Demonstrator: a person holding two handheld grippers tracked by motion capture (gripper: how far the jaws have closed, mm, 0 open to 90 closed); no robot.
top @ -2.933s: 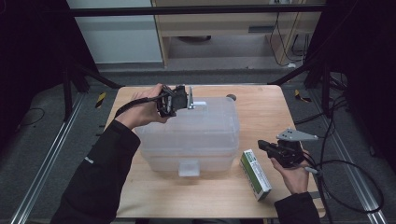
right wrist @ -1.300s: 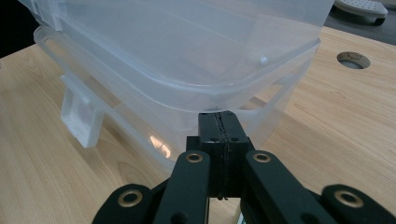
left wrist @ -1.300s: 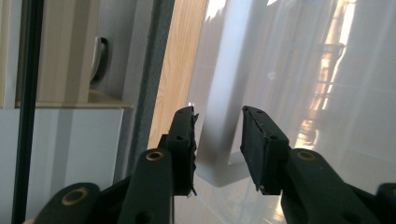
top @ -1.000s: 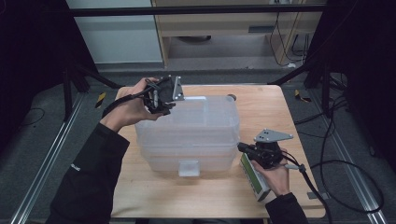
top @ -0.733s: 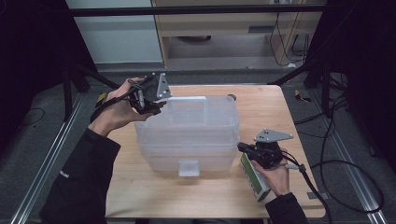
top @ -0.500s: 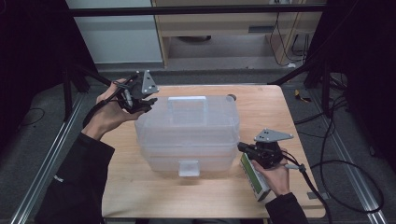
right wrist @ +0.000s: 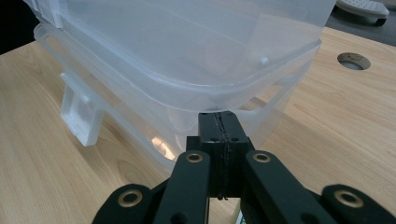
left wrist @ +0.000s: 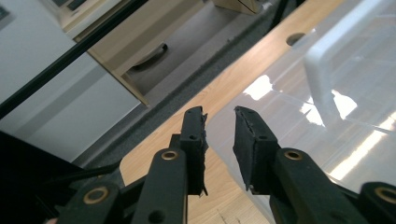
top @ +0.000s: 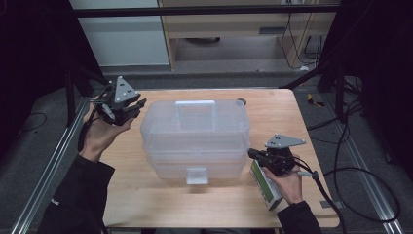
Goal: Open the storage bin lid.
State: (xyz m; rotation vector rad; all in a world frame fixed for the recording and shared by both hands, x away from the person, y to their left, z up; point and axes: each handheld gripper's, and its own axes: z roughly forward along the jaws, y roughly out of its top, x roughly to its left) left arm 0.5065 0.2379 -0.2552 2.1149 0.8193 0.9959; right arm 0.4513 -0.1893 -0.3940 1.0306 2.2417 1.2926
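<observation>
The left tool (top: 127, 108) has pulled away from the clear plastic storage box (top: 195, 139) on the worktop (top: 146, 204) and hangs released beside its far left corner, jaws just narrowing on nothing. The right tool (top: 255, 155) stays clenched empty at the box's near right corner, above a green-and-white carton (top: 265, 187). Its lettering is unreadable.

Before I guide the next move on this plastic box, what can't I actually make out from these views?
- Green carton, high view: the right hand and right gripper cover part of it; its print is too small to read.
- Plastic box, all views: the cloudy walls hide whatever is inside.
- Right gripper view: the shut jaws end at the box's corner; contact cannot be told.
- Left gripper, its own view: the box's handle is cut off by the edge.
</observation>
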